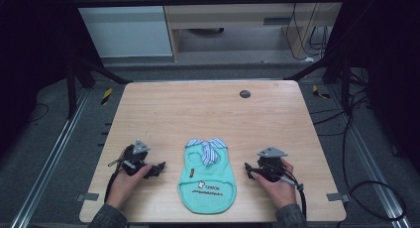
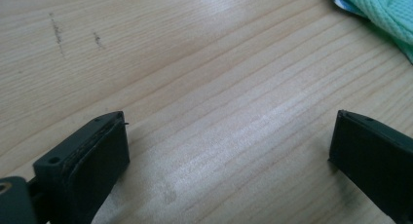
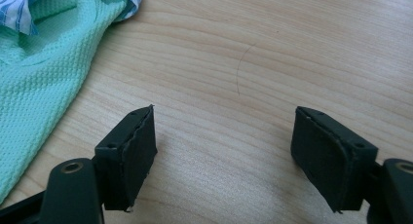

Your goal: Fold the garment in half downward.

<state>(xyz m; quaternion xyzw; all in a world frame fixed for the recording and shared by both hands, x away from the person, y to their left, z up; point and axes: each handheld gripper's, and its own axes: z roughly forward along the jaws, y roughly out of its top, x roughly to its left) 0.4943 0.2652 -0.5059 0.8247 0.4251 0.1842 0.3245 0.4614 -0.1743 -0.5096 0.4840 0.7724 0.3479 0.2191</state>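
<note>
High view: mint garment (image 1: 208,181) lengthwise, striped collar (image 1: 206,147) far end; left tool (image 1: 157,169), right tool (image 1: 249,169) wide.

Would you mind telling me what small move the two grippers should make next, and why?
Probably bring both inward to the mint-green garment. The left gripper and right gripper sit on either side of it on the table, jaws open and holding nothing, and the cloth lies flat and untouched between them.
</note>
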